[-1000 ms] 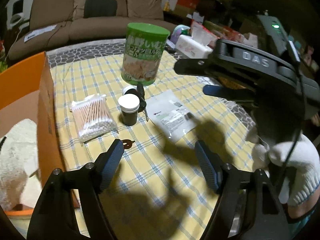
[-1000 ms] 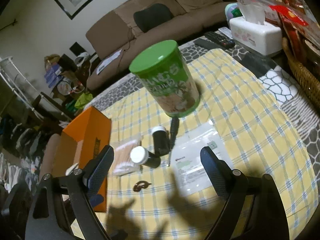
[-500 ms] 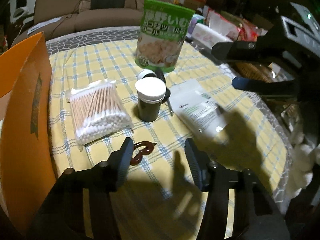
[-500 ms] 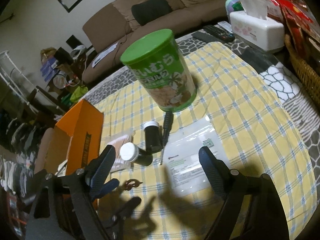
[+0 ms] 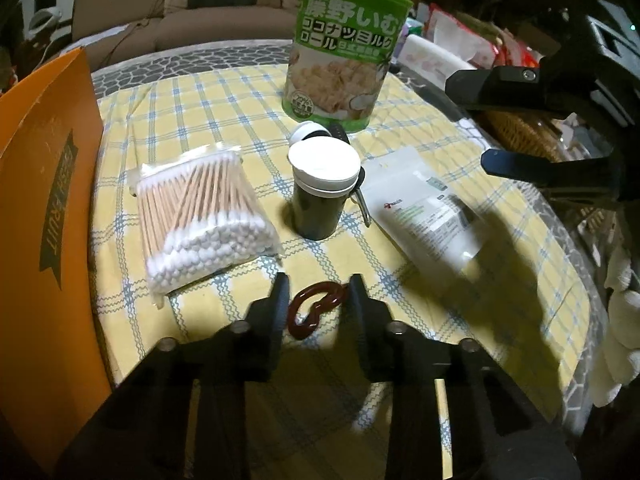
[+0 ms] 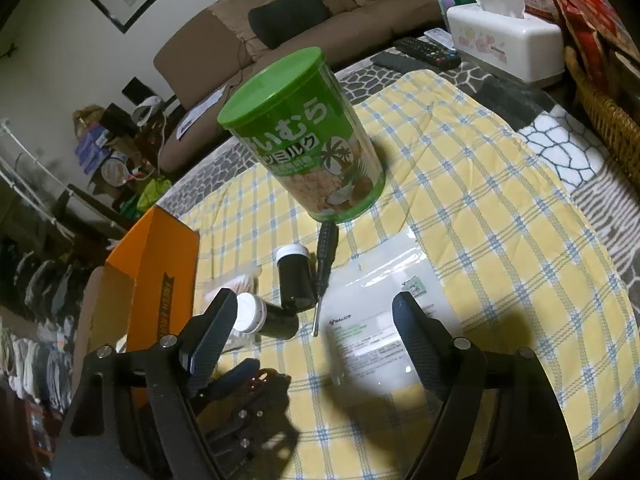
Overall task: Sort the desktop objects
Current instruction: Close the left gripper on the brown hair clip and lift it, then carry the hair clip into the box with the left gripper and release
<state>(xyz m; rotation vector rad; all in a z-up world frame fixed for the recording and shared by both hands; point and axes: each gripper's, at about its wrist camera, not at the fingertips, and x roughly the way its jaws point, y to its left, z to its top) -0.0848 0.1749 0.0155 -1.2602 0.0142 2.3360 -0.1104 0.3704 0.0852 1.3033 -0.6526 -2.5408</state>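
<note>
A small brown clip (image 5: 314, 309) lies on the yellow checked cloth (image 5: 224, 120), between the fingers of my left gripper (image 5: 318, 300), whose jaws stand narrow on either side of it; contact is unclear. Beyond it are a bag of cotton swabs (image 5: 204, 216), a dark upright bottle with a white cap (image 5: 322, 188), a second dark bottle (image 6: 294, 276), a black screwdriver (image 6: 324, 264), a white pouch (image 5: 424, 208) and a green snack can (image 5: 344, 48). My right gripper (image 6: 316, 332) is open and empty above the pouch (image 6: 376, 320).
An orange cardboard box (image 5: 44, 208) stands at the left edge of the table. A white tissue box (image 6: 504, 40), remotes (image 6: 424, 52) and a wicker basket (image 6: 608, 120) are at the far right. A sofa (image 6: 320, 12) is behind the table.
My left gripper has moved forward and down to the brown clip, and its jaws have narrowed around it. My right gripper has stayed open and shifted slightly.
</note>
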